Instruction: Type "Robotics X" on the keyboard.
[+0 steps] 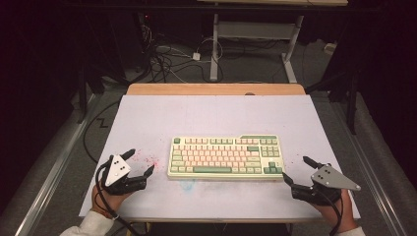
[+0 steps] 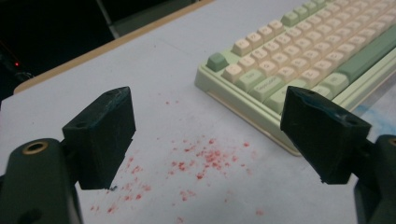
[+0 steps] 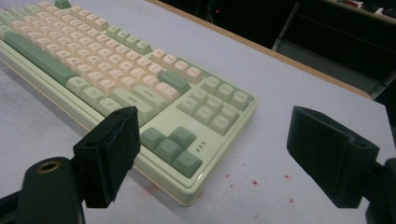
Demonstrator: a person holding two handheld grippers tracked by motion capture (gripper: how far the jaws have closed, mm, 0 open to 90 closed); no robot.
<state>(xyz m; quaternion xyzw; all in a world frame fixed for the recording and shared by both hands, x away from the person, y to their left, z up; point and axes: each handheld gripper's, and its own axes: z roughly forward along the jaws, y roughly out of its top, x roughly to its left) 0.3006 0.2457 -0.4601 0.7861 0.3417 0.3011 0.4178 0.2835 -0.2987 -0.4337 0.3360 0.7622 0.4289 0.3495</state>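
A cream and green keyboard (image 1: 225, 157) lies flat on the worktop (image 1: 211, 115), a little toward the near edge and roughly midway between the left and right edges, its long side parallel to the near edge. The left gripper (image 1: 139, 163) rests near the near-left corner, just beside the keyboard's left end, with its jaws spread wide and nothing between them; the right gripper (image 1: 295, 169) sits near the near-right corner, just off the keyboard's right end, likewise wide open and empty. The high view gives the whole layout, including the grey three-cornered plates and both hands. The left gripper view adds close detail: a scatter of red specks (image 2: 201, 161) on the pale surface between its jaws, the green corner key (image 2: 217, 61) and a faint blue smear (image 2: 373, 109) near the keyboard's front edge. The right gripper view shows the green arrow keys (image 3: 173, 147) at the right end and a few red specks (image 3: 254, 182) beyond that corner. The worktop is a pale lilac-white sheet with a wooden strip (image 1: 216, 89) along its far edge. Beyond it the room is dark, with tangled cables (image 1: 169, 59) on a grey floor and the white legs of another table (image 1: 255, 44).
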